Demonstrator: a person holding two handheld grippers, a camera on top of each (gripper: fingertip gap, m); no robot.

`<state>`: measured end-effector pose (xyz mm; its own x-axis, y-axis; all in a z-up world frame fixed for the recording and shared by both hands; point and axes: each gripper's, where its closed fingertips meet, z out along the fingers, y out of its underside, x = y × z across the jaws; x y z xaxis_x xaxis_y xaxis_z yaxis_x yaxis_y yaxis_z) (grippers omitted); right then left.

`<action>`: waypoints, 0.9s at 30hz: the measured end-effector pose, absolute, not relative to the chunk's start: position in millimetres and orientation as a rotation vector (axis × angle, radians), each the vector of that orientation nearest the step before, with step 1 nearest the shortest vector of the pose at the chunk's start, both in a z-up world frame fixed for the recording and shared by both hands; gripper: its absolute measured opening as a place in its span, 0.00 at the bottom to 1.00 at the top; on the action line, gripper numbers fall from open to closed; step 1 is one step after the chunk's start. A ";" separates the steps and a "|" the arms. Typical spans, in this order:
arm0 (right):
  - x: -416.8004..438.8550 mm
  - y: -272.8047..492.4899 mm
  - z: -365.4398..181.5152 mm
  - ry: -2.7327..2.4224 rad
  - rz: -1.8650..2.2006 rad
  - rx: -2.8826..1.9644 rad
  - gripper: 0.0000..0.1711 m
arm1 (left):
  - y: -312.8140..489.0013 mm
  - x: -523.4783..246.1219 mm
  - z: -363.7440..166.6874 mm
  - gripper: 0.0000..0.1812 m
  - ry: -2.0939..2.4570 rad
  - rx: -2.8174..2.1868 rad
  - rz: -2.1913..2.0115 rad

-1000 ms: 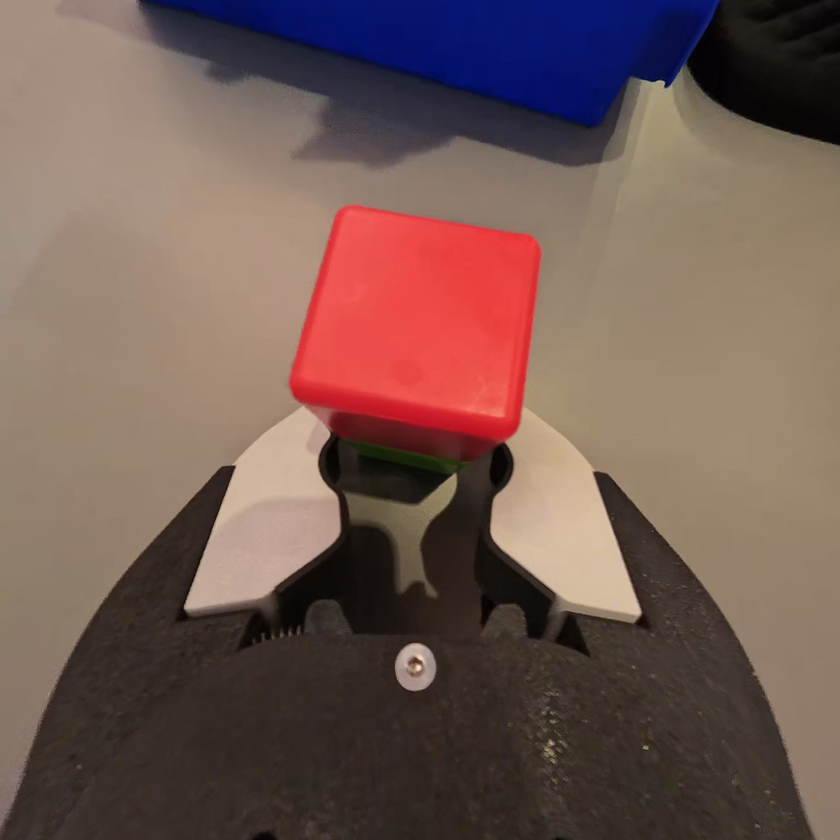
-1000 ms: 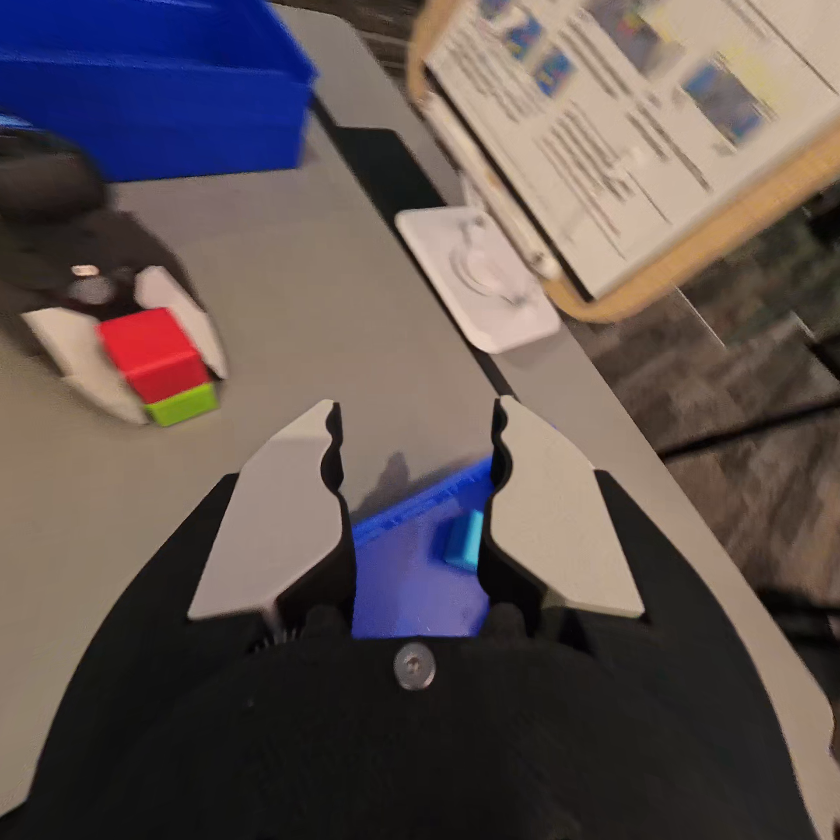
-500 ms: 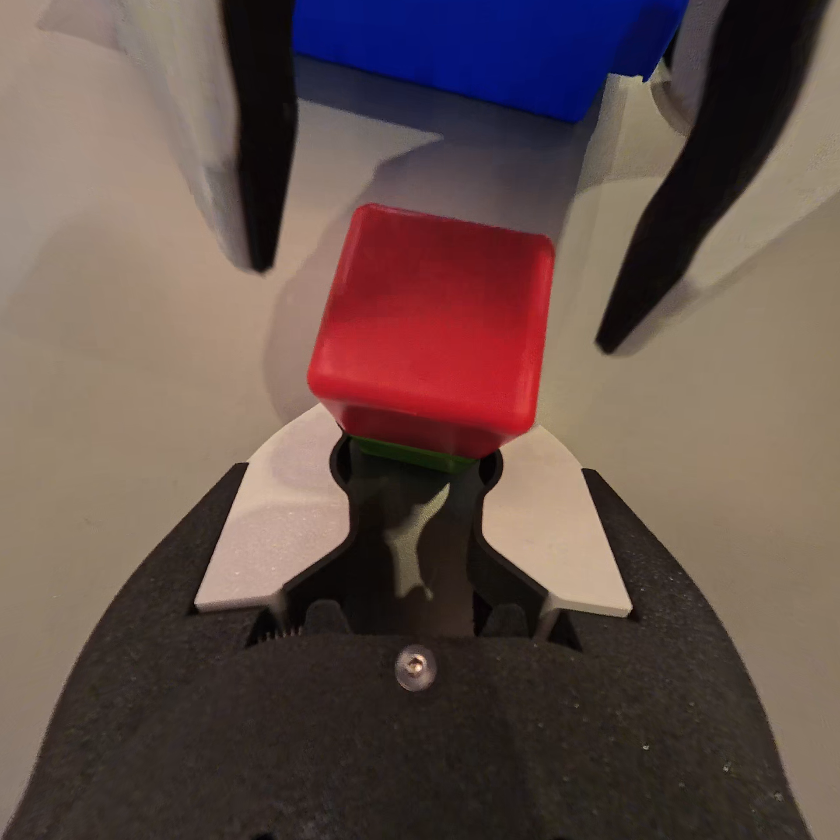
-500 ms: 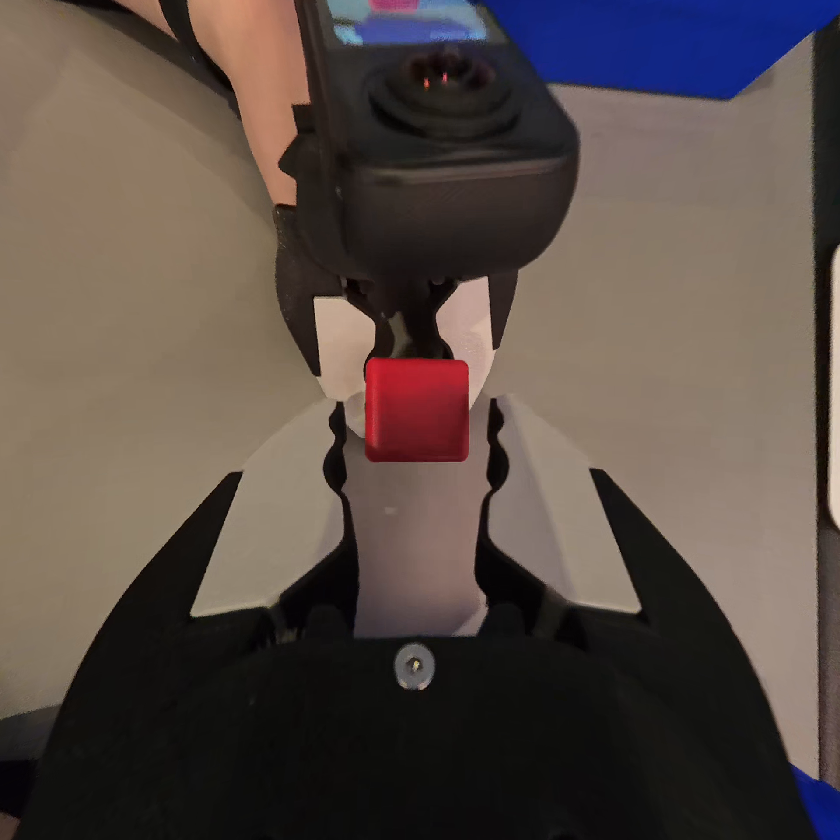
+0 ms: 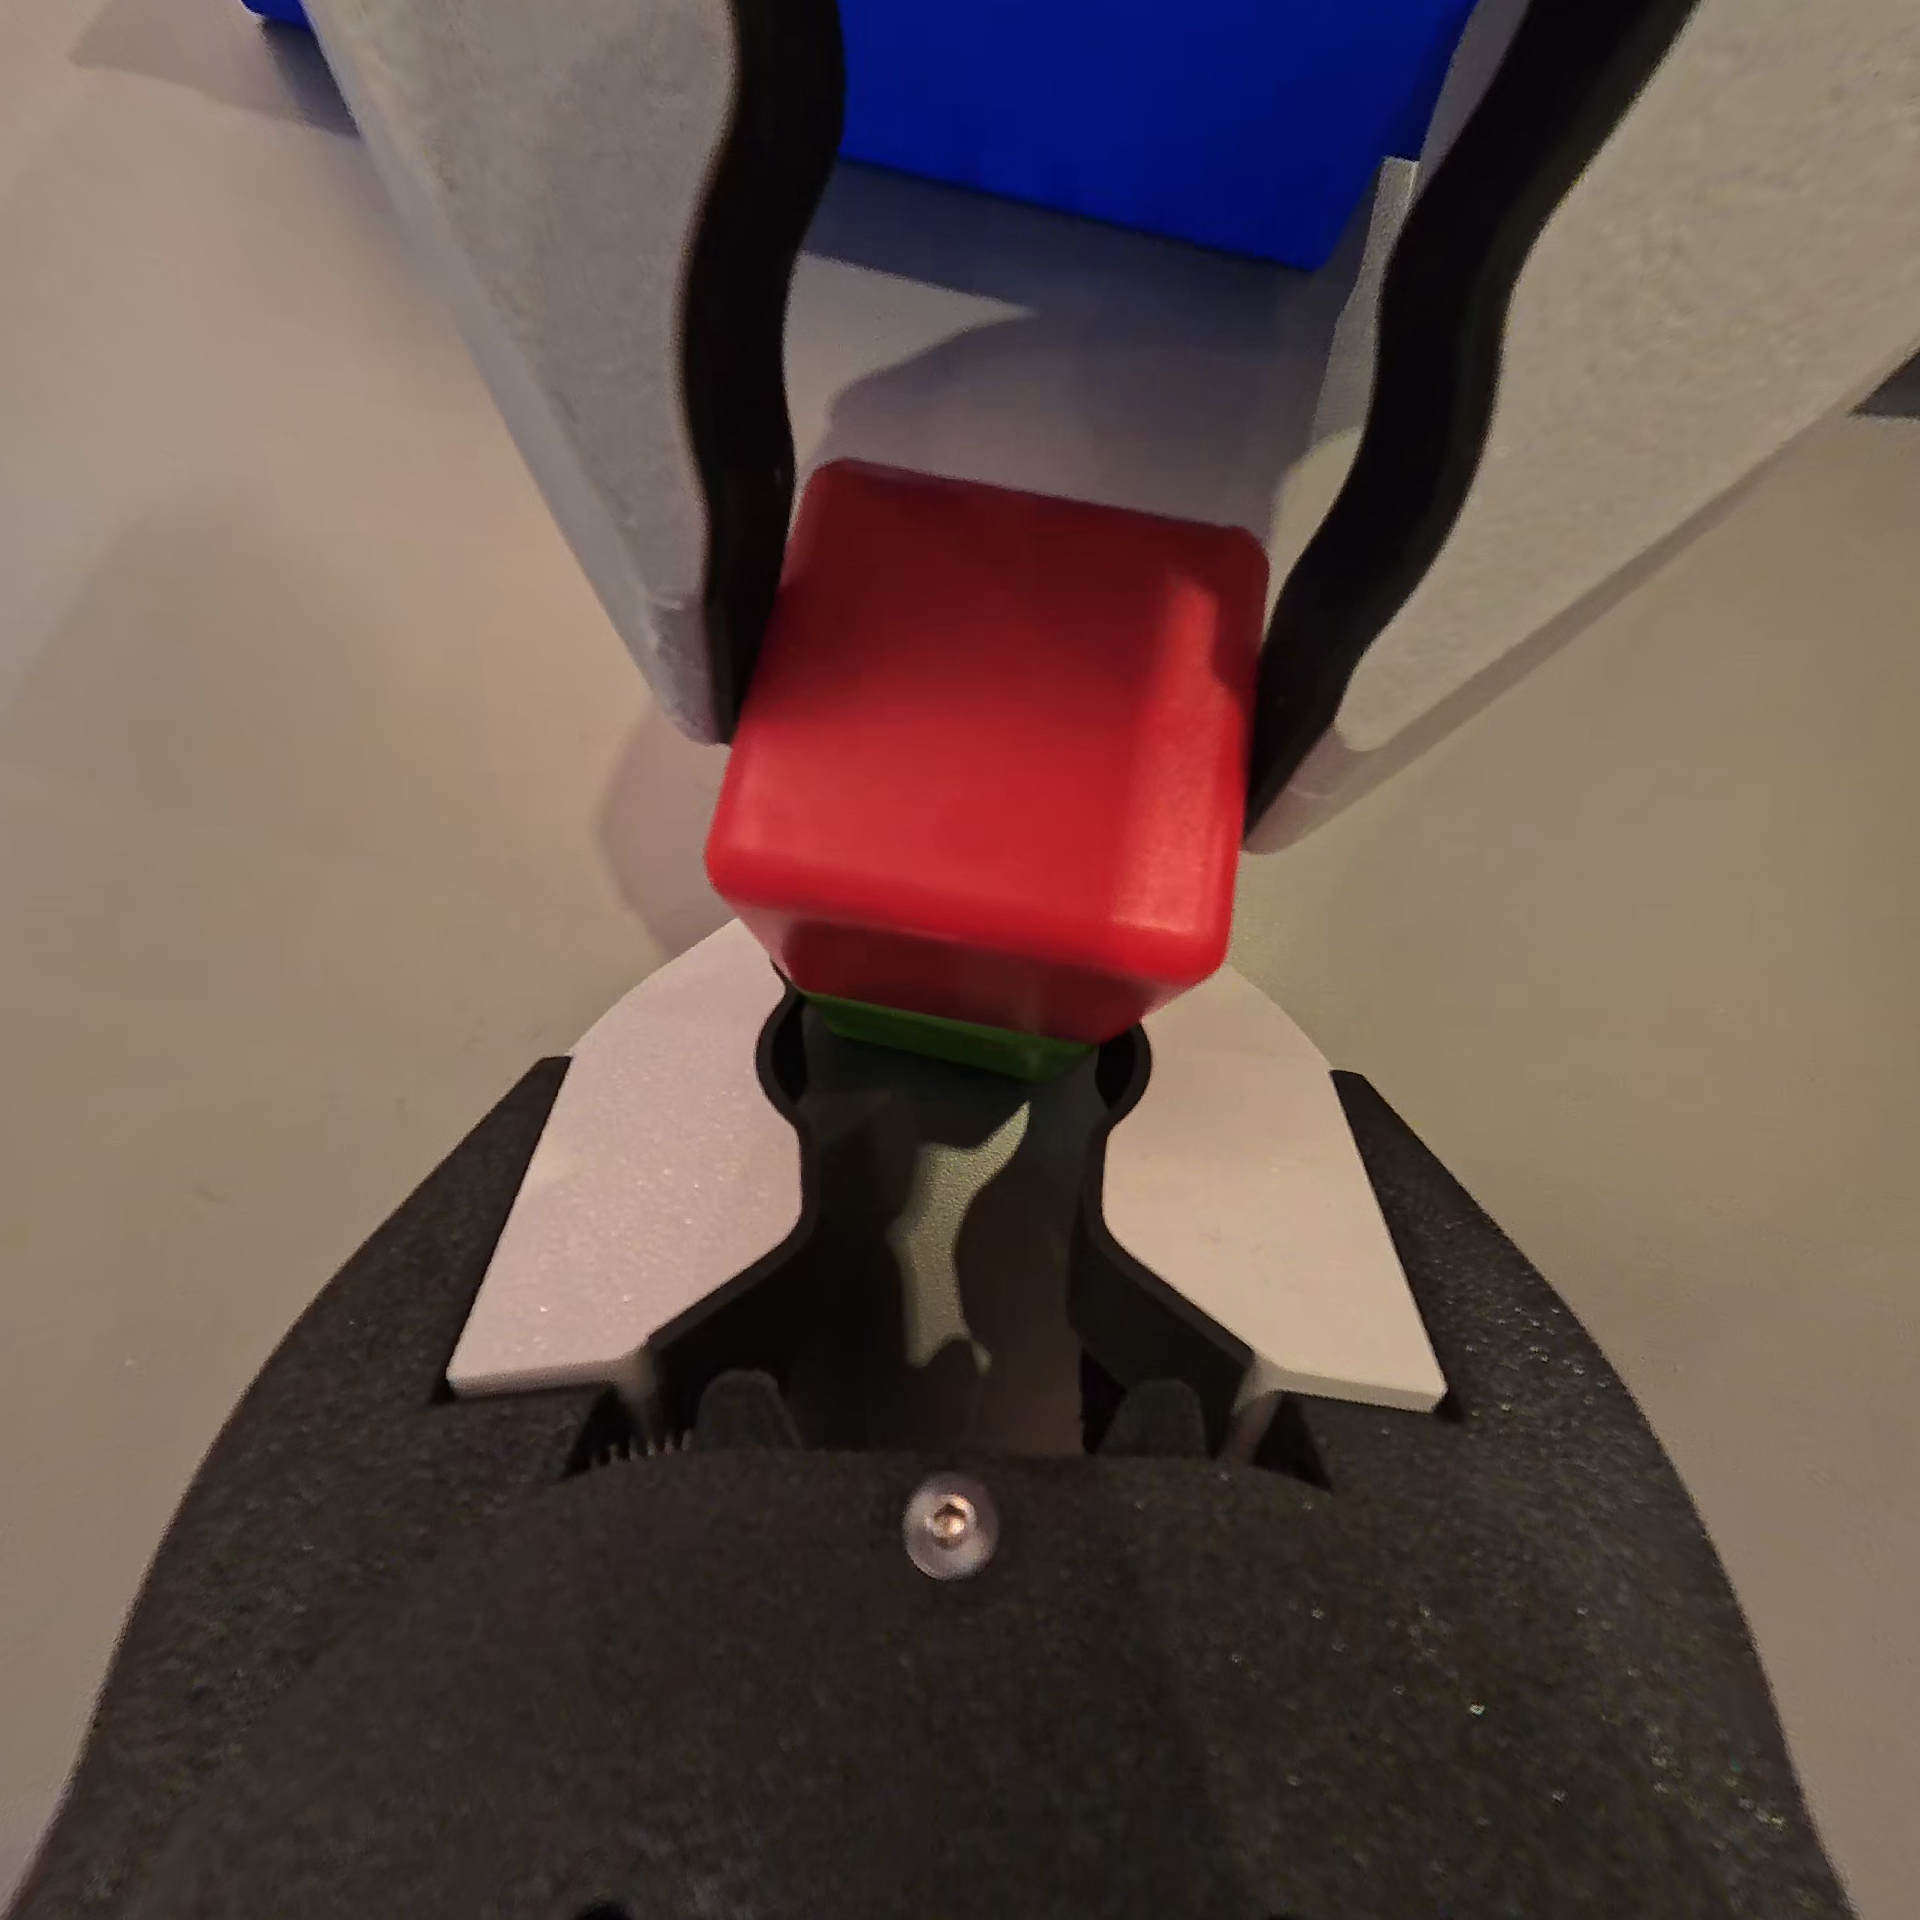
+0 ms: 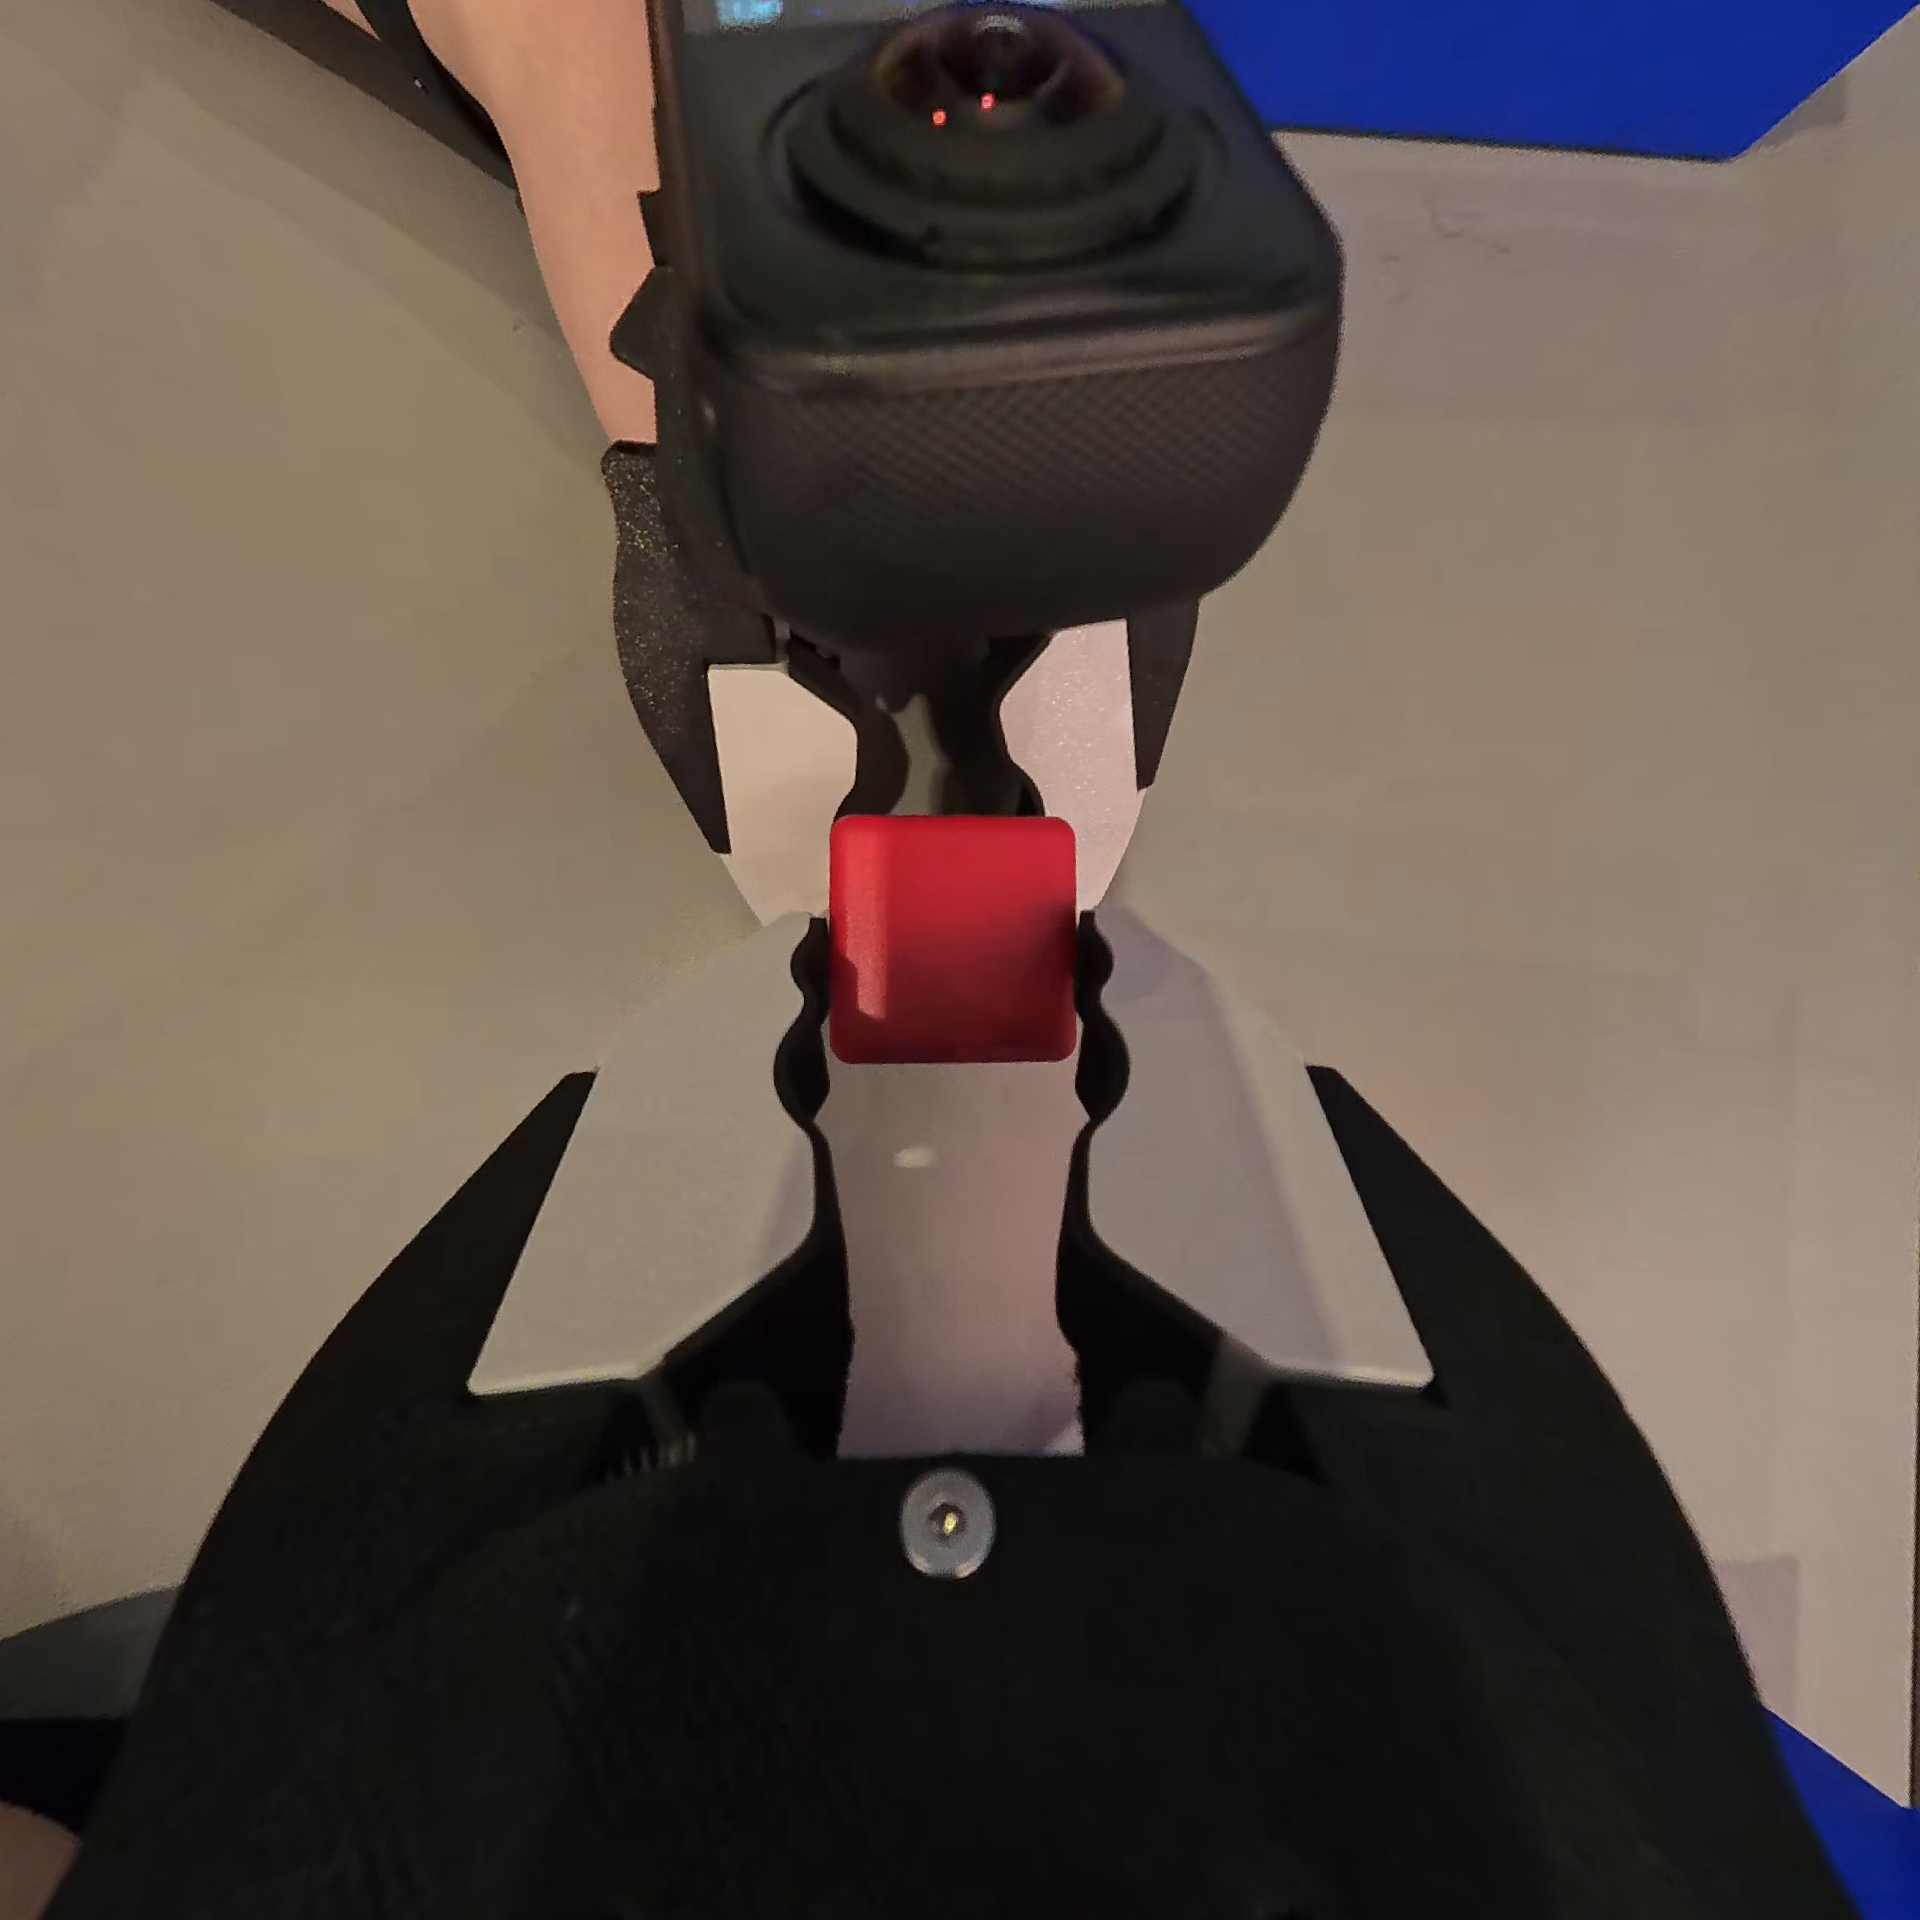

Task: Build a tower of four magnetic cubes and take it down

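Observation:
A red cube (image 5: 987,727) sits on top of a green cube (image 5: 945,1039) on the grey table (image 5: 260,831). My left gripper (image 5: 966,992) lies low at the table and is shut on the green cube; its fingertips are hidden under the red cube. My right gripper (image 6: 951,935) comes down from above and is shut on the red cube (image 6: 951,940), both pads pressed against its sides. In the left wrist view the right gripper's fingers (image 5: 582,364) clamp the red cube from either side. In the right wrist view the left gripper's fingers (image 6: 1075,727) flank the stack below.
A blue bin (image 5: 1091,104) stands on the table behind the stack and shows at the top of the right wrist view (image 6: 1507,62). The left gripper's camera (image 6: 1018,312) and a person's hand (image 6: 540,156) sit close above the cubes. Another blue bin's corner (image 6: 1860,1808) lies at the lower right. The tips of one gripper are about 7 centimeters away from the tips of the other.
My right gripper swung over from the side bin, came down over the stack and closed on the red cube. My left gripper closed on the green cube a second ago and has held still since.

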<state>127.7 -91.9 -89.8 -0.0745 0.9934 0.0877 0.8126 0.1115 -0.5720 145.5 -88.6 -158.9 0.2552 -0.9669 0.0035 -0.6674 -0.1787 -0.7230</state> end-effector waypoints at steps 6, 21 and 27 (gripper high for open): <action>128.3 -92.3 -89.6 -1.941 0.526 -1.765 0.27 | -88.3 145.5 -159.1 0.30 1.480 -1.927 -0.632; 144.7 -96.6 -52.0 -1.854 0.625 -1.732 0.27 | -88.9 145.6 -159.3 0.28 1.488 -1.925 -0.638; 170.7 -92.2 -50.6 -1.862 0.533 -1.795 0.27 | -88.5 145.4 -159.3 0.28 1.480 -1.928 -0.636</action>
<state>170.7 -92.2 -50.6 -0.0100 0.9966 0.0816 0.8028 0.0566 -0.5936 145.4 -88.5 -159.3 0.2565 -0.9665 0.0045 -0.6690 -0.1809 -0.7209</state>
